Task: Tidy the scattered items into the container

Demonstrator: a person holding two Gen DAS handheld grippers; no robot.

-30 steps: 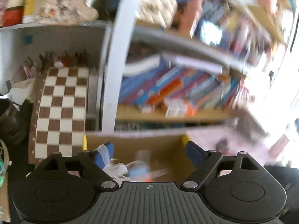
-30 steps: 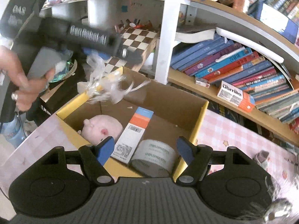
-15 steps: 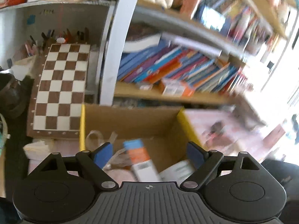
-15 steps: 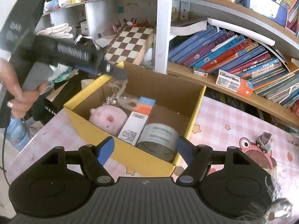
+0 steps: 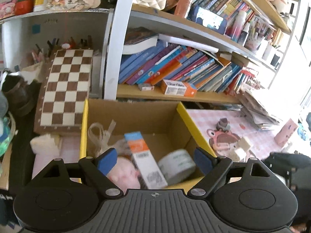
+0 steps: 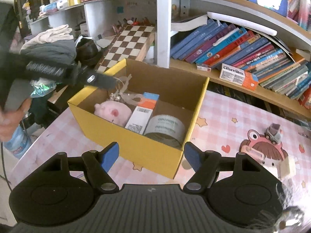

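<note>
Now the yellow box (image 6: 136,145) stands on the pink checked table (image 6: 229,132), open top up. Inside it a tall carton (image 6: 142,112) lies with its long axis from the near wall toward the shelf, between a pink pig toy (image 6: 112,111) and a roll of tape (image 6: 165,129). A carton on the shelf reads "usmile" (image 6: 233,73). Both the left gripper (image 5: 155,160) and right gripper (image 6: 151,154) have their tongs apart, holding nothing. A toy car (image 6: 274,133) stands well apart on open table.

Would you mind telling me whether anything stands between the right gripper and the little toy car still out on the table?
Nothing visible does. The toy car sits alone on the pink tablecloth, right of the yellow box, and the right gripper is open and empty, with bare cloth between them.
</note>
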